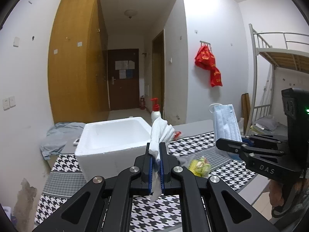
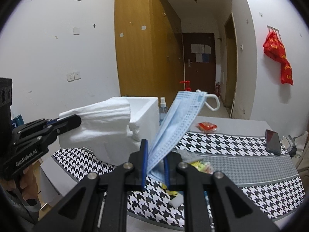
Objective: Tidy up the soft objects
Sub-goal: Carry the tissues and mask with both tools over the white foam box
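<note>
Left gripper clamped tight on a white tissue, jaws nearly together, the crumpled paper sticking up above the fingertips and a thin tail hanging below the pads. Held up in the air just in front of the white foam box, near its right front corner. In the right wrist view, the same gripper coming in from the left with the tissue spread wide before the box. Right gripper closed on a blue face mask, pinched at its lower end, the mask leaning up and to the right, its white ear loop curling off the top. Seen from the left wrist as the right gripper entering from the right, mask standing upright above it. Below both, a table under a houndstooth cloth. On the cloth: a yellow wrapper bundle between the grippers, a red packet farther back, a dark phone toward the right edge. Behind the box, a pump bottle with a red top and a clear spray bottle. Grey cloth bunched left of the box.
</note>
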`<state>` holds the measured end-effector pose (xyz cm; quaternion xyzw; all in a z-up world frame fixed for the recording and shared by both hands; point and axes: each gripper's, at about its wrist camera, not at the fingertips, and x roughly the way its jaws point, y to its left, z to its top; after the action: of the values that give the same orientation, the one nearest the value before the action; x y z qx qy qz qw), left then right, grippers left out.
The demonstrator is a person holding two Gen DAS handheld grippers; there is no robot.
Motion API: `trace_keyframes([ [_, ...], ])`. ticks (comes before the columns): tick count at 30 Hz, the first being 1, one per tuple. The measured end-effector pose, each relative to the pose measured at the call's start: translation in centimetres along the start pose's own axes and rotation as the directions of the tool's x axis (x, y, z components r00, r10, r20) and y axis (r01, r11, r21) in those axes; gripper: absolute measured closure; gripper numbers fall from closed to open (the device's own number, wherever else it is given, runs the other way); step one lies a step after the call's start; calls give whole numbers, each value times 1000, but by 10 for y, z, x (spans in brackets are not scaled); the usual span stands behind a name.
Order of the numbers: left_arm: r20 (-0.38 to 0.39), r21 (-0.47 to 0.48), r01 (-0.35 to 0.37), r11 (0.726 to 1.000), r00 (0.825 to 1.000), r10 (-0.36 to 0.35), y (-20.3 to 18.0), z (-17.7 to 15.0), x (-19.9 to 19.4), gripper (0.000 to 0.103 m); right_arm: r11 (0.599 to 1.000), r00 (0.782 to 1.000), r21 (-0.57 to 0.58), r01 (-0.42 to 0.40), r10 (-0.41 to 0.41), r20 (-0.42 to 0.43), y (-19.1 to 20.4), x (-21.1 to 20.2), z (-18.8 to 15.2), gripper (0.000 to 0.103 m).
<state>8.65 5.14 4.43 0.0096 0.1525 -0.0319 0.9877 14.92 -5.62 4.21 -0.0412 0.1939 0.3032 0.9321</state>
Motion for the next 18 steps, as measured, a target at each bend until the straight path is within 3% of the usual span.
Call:
trace_keyframes([
  [18, 48, -20, -102, 995, 993, 103, 22, 10, -21, 97, 996, 997, -56, -71, 73, 28, 22, 11, 14, 85],
])
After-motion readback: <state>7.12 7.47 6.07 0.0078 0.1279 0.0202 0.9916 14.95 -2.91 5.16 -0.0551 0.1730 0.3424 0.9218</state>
